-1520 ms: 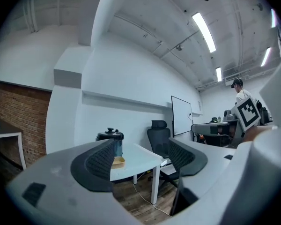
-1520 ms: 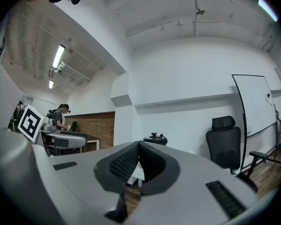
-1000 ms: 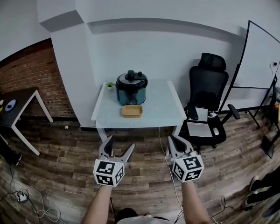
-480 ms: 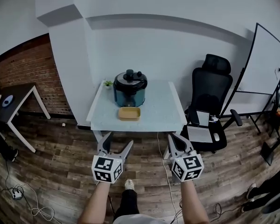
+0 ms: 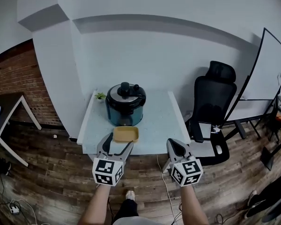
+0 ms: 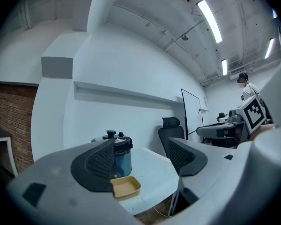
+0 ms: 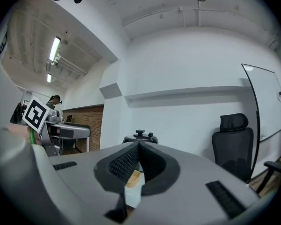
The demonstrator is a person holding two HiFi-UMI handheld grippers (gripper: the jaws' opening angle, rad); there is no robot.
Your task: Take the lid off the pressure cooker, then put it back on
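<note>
Fingers point(image 6: 100, 164), four — pressure cooker point(image 5: 125, 104), one

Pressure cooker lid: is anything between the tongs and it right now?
A shallow tan tray lies on the table in front of the pressure cooker, in line with the left tongs. Nothing visible stands over the lid; the path of the right tongs looks clear.

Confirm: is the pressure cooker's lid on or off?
On. The lid sits flat atop the pressure cooker, its knob pointing up.
</note>
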